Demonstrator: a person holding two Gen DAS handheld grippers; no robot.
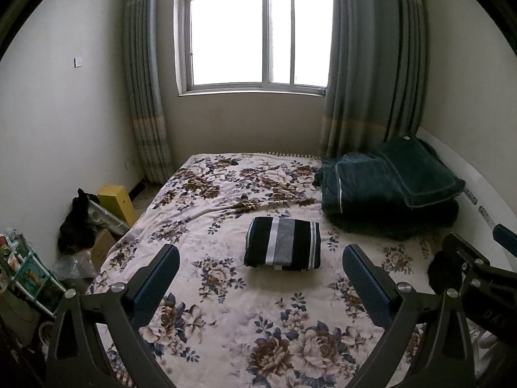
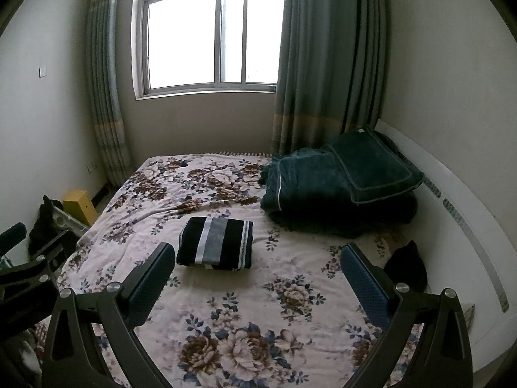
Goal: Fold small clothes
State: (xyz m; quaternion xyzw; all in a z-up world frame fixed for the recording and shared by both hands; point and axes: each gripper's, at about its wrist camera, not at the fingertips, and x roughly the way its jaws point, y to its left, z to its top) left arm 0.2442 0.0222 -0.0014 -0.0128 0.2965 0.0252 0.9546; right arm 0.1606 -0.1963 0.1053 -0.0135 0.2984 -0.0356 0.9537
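- Left wrist view: left claw (image 1: 261, 266) spread wide, empty, above the bed (image 1: 226, 323).
- Folded striped garment (image 1: 283, 244) lies ahead.
- Right claw (image 2: 258, 263) likewise wide, empty.

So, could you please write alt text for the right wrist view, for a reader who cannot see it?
A folded black, grey and white striped garment lies on a floral bedspread, beyond the open, empty right gripper. Dark green bedding is piled at the right under a curtained window, and the left gripper shows at the left edge.
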